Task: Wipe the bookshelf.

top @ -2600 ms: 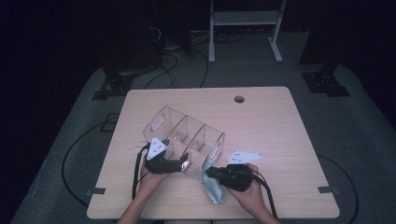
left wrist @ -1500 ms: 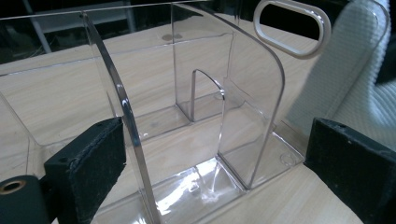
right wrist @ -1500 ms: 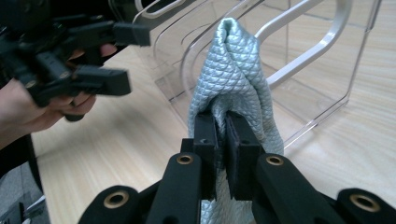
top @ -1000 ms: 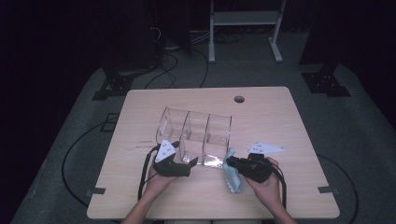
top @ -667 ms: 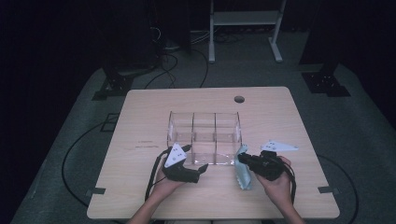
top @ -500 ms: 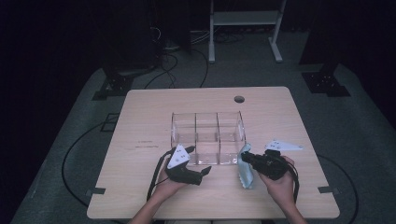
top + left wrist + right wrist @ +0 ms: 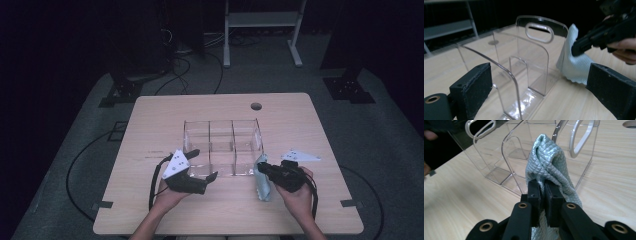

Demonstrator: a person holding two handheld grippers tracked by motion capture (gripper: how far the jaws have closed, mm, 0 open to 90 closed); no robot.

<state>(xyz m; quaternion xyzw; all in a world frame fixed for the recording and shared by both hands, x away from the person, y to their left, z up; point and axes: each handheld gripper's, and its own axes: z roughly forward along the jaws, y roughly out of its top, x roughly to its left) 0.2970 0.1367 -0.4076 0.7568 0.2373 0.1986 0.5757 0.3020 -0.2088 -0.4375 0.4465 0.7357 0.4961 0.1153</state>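
A clear acrylic organizer (image 7: 222,147) with three compartments stands in the middle of the wooden table (image 7: 150,125). My left gripper (image 7: 204,163) is open at its near left corner. In the left gripper view the organizer's (image 7: 534,50) end wall stands between the wide jaws of the left gripper (image 7: 540,80), and neither pad touches it. My right gripper (image 7: 261,166) is at the organizer's right end, shut on a pale blue cloth (image 7: 263,187) that hangs down to the table. In the right gripper view the right gripper (image 7: 542,187) pinches the bunched cloth (image 7: 546,157) against the organizer (image 7: 506,152).
A round cable hole (image 7: 256,106) lies near the table's far edge. Beyond the table are a white metal frame (image 7: 260,20), black stand feet (image 7: 120,92) and cables on the dark floor. Bare tabletop lies left and right of the organizer.
The organizer has swung from a slant to lie square with the table edges and shifted right. Both grippers moved right with it, the right one carrying the cloth. The left gripper rose slightly.
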